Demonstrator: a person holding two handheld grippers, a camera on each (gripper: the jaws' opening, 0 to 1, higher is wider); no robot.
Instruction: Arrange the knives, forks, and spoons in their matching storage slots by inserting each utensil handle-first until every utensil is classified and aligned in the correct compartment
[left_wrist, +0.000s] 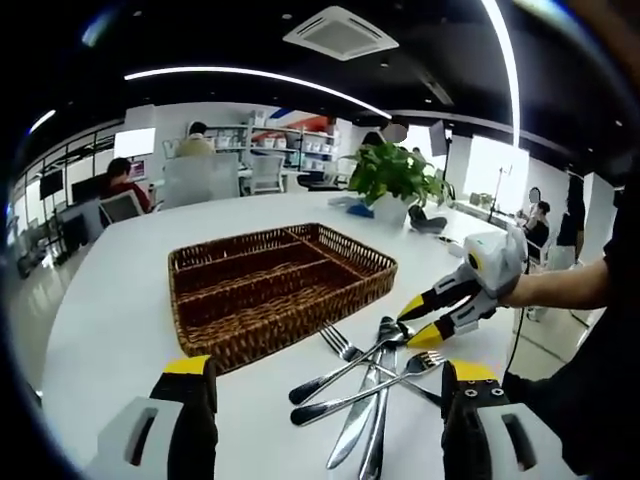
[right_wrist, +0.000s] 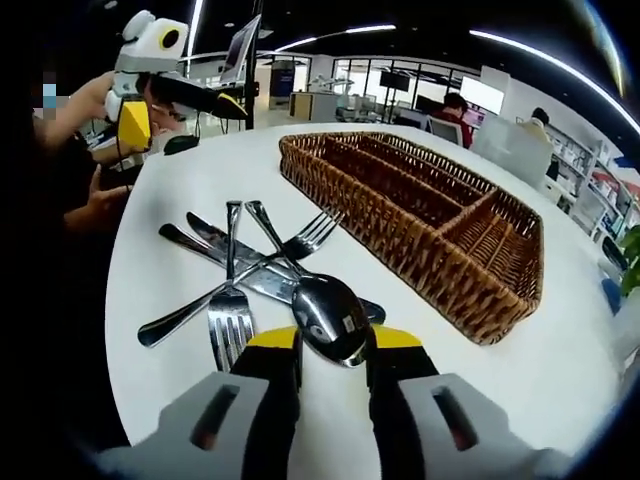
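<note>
The right gripper (right_wrist: 332, 345) has its jaws either side of a spoon (right_wrist: 328, 315) bowl in the pile beside the basket (right_wrist: 470, 290) on the surface (right_wrist: 560, 390), leaving the handle free. The left gripper (left_wrist: 325, 385) hangs open.

Beside the wicker basket (right_wrist: 430, 215), the crossed cutlery hides parts of itself: the knife (right_wrist: 245, 262) lies under two forks, and the spoon (right_wrist: 328, 315) bowl covers its far end. The spoon's near edge sits behind the right gripper (right_wrist: 335, 350).
</note>
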